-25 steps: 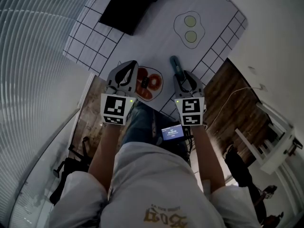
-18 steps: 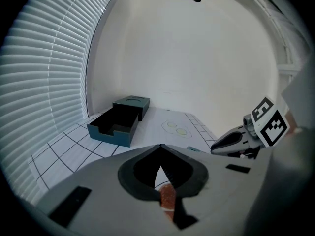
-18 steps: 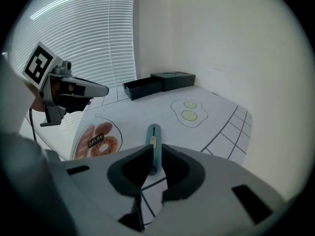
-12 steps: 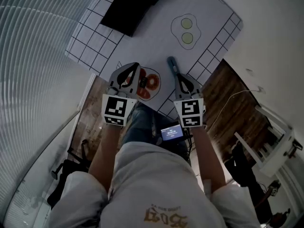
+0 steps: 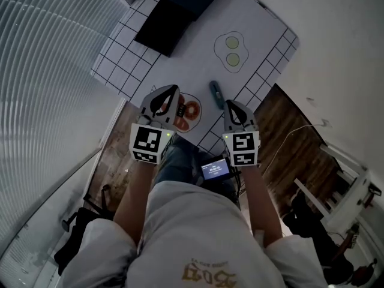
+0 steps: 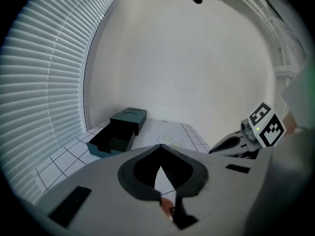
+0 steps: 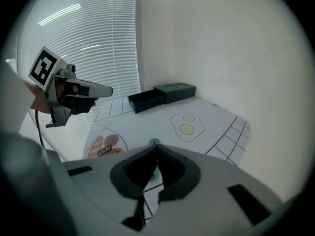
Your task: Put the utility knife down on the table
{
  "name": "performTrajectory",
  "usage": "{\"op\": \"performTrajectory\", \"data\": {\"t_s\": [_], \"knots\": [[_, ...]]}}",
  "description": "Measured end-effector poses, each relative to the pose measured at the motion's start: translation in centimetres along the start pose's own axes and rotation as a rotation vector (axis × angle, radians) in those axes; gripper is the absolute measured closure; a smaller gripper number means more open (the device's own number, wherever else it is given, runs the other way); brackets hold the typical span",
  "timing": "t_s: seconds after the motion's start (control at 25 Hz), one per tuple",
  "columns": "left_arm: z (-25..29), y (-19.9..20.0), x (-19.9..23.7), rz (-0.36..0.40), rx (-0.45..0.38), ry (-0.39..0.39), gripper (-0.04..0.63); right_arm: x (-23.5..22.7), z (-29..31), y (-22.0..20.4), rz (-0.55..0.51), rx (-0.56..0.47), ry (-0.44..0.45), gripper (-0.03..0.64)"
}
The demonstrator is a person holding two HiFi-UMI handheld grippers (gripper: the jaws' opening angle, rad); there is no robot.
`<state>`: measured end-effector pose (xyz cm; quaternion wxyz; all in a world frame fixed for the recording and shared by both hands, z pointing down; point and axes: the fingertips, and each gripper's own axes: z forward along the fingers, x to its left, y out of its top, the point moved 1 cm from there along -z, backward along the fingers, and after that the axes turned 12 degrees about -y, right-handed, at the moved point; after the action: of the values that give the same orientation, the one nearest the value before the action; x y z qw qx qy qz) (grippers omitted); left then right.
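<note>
- Left tongs (image 6: 160,148): tips pinched together with nothing between them, held over the near edge of the worktop (image 5: 192,65).
- Right tongs (image 7: 156,150): also closed and empty.
- Utility knife (image 5: 216,93): lies flat on the worktop just ahead of the right tongs, not touching them, beside a red print (image 5: 191,110).

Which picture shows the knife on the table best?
The head view. There the whole utility knife lies on the white mat, just ahead of the right gripper. The right gripper view shows only its end peeking over the jaws. The left gripper view does not show it.
</note>
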<state>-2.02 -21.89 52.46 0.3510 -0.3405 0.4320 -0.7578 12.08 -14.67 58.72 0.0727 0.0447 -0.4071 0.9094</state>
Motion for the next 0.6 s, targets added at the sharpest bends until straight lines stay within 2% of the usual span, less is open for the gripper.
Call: {"op": "performTrajectory", "data": {"t_s": [0.4, 0.6], "knots": [[-1.7, 2.9, -1.0, 0.042, -0.052, 0.01, 0.588, -1.7, -2.4, 2.6, 0.057, -0.076, -0.049, 0.607], [-3.1, 5.2, -1.1, 0.071, -0.088, 0.041, 0.588, -2.2, -3.9, 4.2, 0.096, -0.135, -0.069, 0.607]]}}
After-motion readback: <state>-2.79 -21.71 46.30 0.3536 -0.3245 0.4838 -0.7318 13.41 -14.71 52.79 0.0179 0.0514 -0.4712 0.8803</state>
